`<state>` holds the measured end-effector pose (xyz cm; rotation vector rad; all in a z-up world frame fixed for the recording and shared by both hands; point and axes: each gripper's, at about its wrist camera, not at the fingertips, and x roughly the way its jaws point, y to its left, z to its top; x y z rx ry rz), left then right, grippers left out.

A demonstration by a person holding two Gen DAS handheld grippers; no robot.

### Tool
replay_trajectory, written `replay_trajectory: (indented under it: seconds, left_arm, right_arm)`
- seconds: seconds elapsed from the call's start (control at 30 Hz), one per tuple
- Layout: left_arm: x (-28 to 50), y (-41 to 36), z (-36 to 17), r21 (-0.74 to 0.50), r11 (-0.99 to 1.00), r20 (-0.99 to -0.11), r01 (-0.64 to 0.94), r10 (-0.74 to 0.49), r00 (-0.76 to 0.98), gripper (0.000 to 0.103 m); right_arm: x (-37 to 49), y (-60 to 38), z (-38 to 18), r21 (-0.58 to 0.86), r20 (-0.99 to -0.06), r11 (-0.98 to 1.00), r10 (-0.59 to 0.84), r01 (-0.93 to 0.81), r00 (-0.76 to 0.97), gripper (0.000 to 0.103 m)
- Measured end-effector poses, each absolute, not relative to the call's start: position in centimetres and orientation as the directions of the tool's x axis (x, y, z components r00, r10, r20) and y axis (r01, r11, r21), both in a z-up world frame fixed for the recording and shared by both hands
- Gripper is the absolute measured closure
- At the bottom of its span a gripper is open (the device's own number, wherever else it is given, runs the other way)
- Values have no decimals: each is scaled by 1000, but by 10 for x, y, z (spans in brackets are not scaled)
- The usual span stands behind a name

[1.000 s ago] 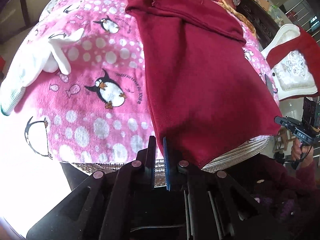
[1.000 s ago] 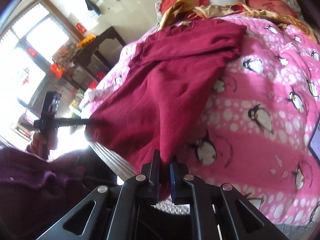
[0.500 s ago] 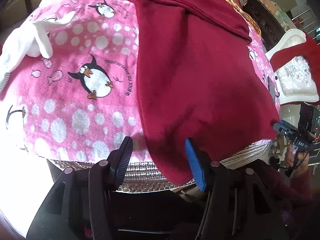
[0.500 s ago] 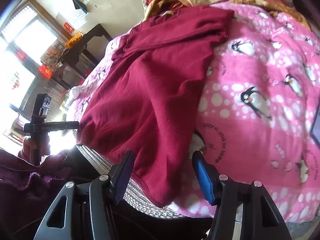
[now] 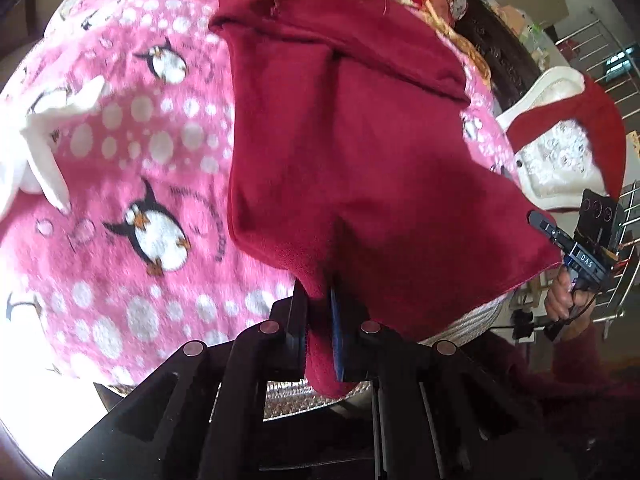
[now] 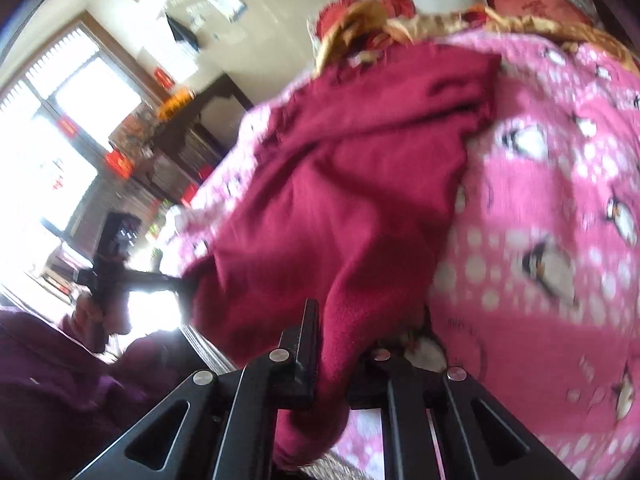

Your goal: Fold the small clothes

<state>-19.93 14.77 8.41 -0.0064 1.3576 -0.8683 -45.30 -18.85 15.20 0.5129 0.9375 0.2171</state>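
Half a second ago both sets of fingers gaped wide. Now left fingers (image 5: 320,320) and right fingers (image 6: 336,344) clamp the garment (image 5: 352,152) hem corners at 6 o'clock, lifting off the blanket (image 5: 140,152). Fold begins.
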Motion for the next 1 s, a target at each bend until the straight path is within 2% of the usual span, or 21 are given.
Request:
replay_trajectory:
  seconds: [0.17, 0.27, 0.53, 1.0]
  left_arm:
    - [-158, 143, 125, -468, 708, -801, 529, -593, 84, 95]
    - [-140, 129, 142, -408, 723, -803, 558, -575, 158, 95]
    - [-118, 84, 153, -205, 779, -808, 592, -476, 347, 95]
    - [-102, 63, 146, -108, 801, -805, 588, -418, 422, 95]
  right_arm:
    - [-421, -214, 185, 558, -606, 829, 396, 15, 690, 95]
    - [-397, -220, 199, 530, -589, 848, 364, 4, 721, 95]
    - [-353, -233, 210, 448, -604, 893, 272, 36, 749, 95]
    - [-331, -249, 210, 414, -629, 903, 196, 111, 753, 95]
